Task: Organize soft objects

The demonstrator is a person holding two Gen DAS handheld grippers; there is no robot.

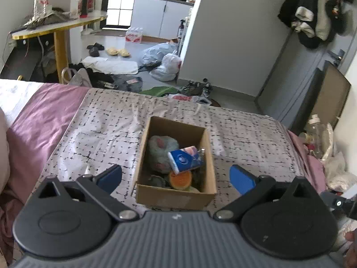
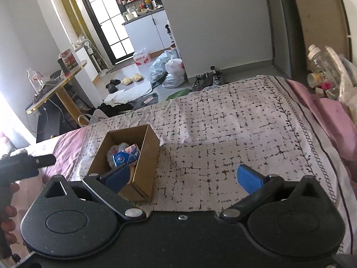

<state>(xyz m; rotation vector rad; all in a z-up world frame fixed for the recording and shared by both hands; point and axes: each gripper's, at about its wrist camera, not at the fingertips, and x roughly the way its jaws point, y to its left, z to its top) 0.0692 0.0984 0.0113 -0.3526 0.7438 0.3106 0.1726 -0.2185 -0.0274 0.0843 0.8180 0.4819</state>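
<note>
An open cardboard box [image 1: 207, 147] stands on the patterned bedspread [image 1: 100, 125]. Inside lie a blue tissue pack [image 1: 186, 159], a grey-green soft ball with pink patches [image 1: 160, 147] and an orange sponge [image 1: 180, 178]. My left gripper [image 1: 176, 177] hovers open just in front of the box, its blue pads either side of it, holding nothing. In the right wrist view the box [image 2: 147, 154] sits to the left, with the tissue pack [image 2: 125, 156] showing inside. My right gripper [image 2: 185, 178] is open and empty over the bedspread [image 2: 234, 122], its left finger by the box's near corner.
A pink sheet [image 1: 42, 120] borders the bedspread on the left, pink pillows [image 2: 330, 116] on the right. Bottles and bags [image 2: 325, 73] crowd the bedside. On the floor beyond the bed lie clothes, shoes [image 2: 207, 80] and plastic bags [image 1: 162, 60]. A round gold-edged table [image 1: 58, 25] stands far left.
</note>
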